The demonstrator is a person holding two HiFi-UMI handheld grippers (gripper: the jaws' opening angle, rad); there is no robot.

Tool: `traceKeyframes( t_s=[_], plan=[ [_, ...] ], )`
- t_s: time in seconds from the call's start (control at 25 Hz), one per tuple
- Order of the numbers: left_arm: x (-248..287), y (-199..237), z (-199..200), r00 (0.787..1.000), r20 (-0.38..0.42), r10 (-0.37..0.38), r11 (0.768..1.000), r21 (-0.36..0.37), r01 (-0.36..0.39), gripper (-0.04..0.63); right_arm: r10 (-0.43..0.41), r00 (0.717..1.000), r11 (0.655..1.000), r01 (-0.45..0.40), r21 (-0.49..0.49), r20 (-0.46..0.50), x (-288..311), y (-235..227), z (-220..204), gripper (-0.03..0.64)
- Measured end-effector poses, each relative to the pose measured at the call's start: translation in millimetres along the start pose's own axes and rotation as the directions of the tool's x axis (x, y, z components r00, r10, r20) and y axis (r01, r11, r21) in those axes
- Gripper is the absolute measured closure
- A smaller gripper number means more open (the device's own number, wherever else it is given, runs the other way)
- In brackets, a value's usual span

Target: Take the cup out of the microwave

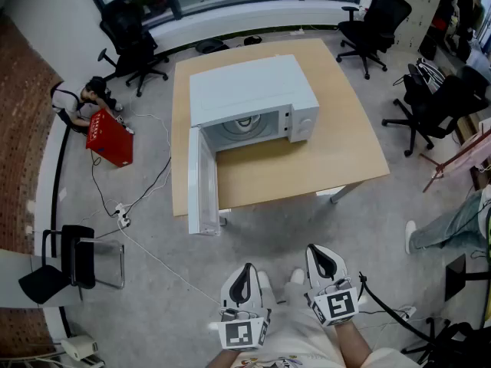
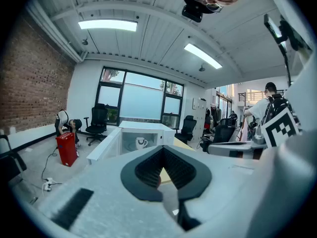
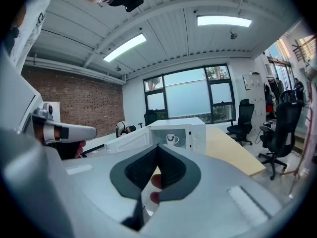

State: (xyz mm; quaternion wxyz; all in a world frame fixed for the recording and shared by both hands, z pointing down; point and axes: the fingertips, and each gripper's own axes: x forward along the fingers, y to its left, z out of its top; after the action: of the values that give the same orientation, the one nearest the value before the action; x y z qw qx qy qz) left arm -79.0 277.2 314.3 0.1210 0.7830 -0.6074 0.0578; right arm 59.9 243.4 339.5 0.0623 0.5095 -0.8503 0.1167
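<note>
A white microwave (image 1: 249,98) stands on a wooden table (image 1: 353,152), its door (image 1: 201,179) swung wide open toward me on the left. Inside it sits a white cup (image 2: 141,143) with a dark mark, upright on the turntable; the right gripper view also shows the cup (image 3: 172,139). Both grippers hang low near my body, well short of the table. My left gripper (image 1: 244,271) has its jaws together with nothing between them. My right gripper (image 1: 321,253) looks the same, jaws meeting at the tips and holding nothing.
Black office chairs (image 1: 380,21) ring the table. A person crouches by a red box (image 1: 110,136) on the floor at left, with a cable (image 1: 146,198) trailing from it. A black chair (image 1: 69,263) stands at near left. Someone's leg (image 1: 449,228) shows at right.
</note>
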Motion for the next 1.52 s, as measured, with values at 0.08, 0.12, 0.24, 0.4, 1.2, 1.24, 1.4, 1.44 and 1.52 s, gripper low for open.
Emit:
traceKeyframes(
  t_s=[0.08,0.12,0.24,0.4,1.2,1.24,1.4,1.44,1.52],
  plan=[
    [-0.8,-8.7,0.1,1.0,0.001,0.004,1.0,0.001,-0.004,0.592,0.006,1.0,1.0,-0.006,-0.008,-0.01,-4.3,-6.4,-1.2,0.612],
    [-1.3,-12.6,0.2,1.0,0.002,0.005,1.0,0.0,-0.005,0.593,0.007,1.0,1.0,-0.008,-0.009,-0.013,-6.6,-9.2,-1.3,0.612],
    [-2.3,-21.6,-1.4,1.0,0.004,0.005,1.0,-0.008,-0.005,0.592,0.006,1.0,1.0,-0.006,-0.002,-0.011,-13.9,-15.7,-1.0,0.612],
    [-4.5,-33.9,-4.3,1.0,0.001,0.017,1.0,0.002,-0.017,0.593,0.028,1.0,1.0,-0.028,0.005,-0.005,-20.5,-22.7,-2.4,0.612],
    [71.0,-19.0,-11.3,0.997,-0.031,0.071,0.996,-0.06,-0.073,0.592,0.12,0.993,0.992,-0.119,0.051,-0.013,41.7,-65.9,9.1,0.611],
    [81.9,-12.4,-9.6,0.998,-0.029,0.063,0.996,-0.056,-0.065,0.592,0.116,0.993,0.992,-0.115,0.042,-0.008,53.3,-67.0,14.5,0.611],
    [125.0,22.7,2.7,0.999,-0.031,0.038,0.998,-0.046,-0.039,0.592,0.06,0.998,0.998,-0.06,0.0,-0.023,102.4,-72.5,19.6,0.611],
    [136.2,32.2,6.1,0.999,-0.028,0.033,0.999,-0.042,-0.034,0.592,0.041,0.999,0.999,-0.041,0.001,-0.03,115.7,-75.1,18.2,0.611],
    [158.4,48.4,11.5,0.999,-0.029,0.021,0.999,-0.04,-0.022,0.592,0.009,0.999,1.0,-0.008,0.008,-0.034,139.6,-80.1,20.6,0.611]
  ],
)
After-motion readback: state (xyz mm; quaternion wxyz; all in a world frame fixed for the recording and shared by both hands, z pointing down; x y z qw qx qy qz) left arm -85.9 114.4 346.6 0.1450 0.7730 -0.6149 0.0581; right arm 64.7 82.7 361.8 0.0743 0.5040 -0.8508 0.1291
